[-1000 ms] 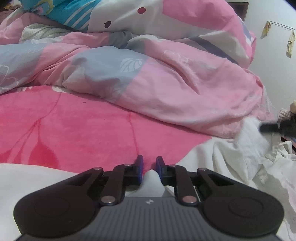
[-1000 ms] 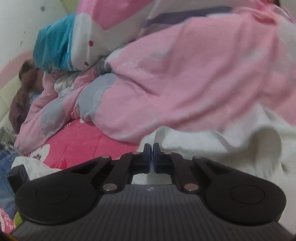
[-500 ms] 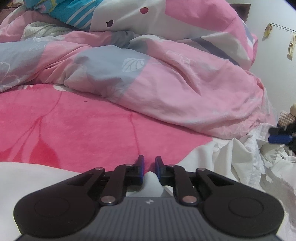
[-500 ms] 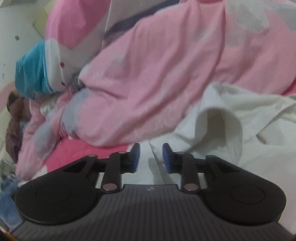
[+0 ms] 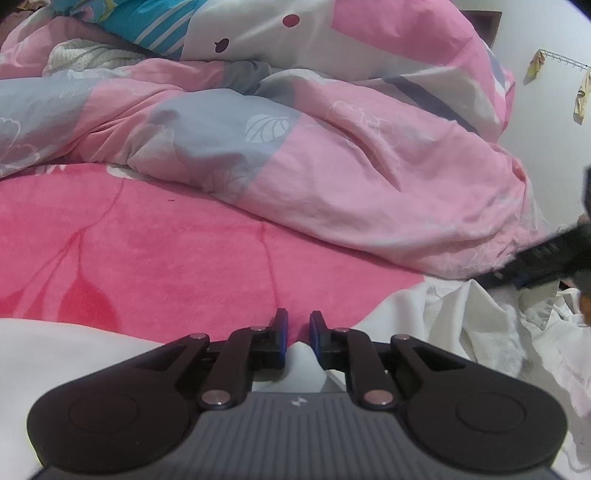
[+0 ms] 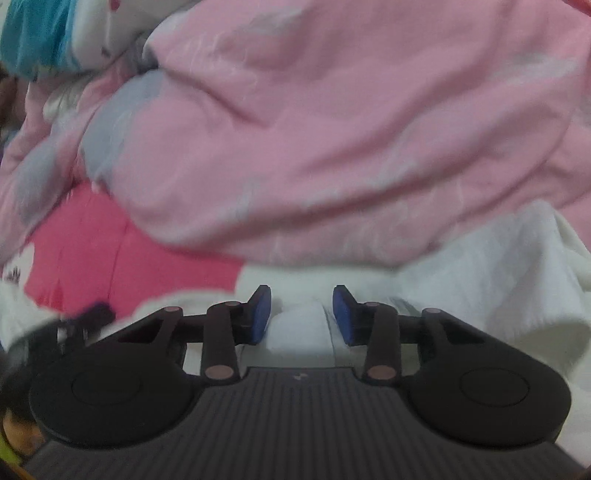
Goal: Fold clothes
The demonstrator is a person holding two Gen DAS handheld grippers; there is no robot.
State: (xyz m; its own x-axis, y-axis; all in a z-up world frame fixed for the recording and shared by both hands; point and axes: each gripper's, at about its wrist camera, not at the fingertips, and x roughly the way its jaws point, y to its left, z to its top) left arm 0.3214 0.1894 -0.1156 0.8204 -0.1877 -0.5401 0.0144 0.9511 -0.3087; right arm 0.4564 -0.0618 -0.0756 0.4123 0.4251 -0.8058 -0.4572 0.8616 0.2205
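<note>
The left gripper (image 5: 297,328) sits low over the bed, its blue-padded fingers (image 5: 281,332) drawn close together on a fold of the white garment (image 5: 461,314); a peak of the cloth rises in the narrow gap, and the fingers look to be pinching it. The garment spreads from there to the right in rumpled folds, lying on the bright pink blanket (image 5: 166,266). At the right edge of the left view the right gripper (image 5: 535,264) shows as a dark blur just above the crumpled cloth.

In the right wrist view — blurred — the right gripper (image 6: 301,314) has its fingers (image 6: 260,314) spread wide apart, with a white ridge of the garment (image 6: 480,266) lying loose between them, not clamped.

Beyond the garment a pink and grey quilt (image 5: 332,155) is heaped across the bed. Behind it lies a white and teal cushion (image 5: 229,29) — and farther right a white wall (image 5: 546,122) with a small rack of hooks (image 5: 561,61).
</note>
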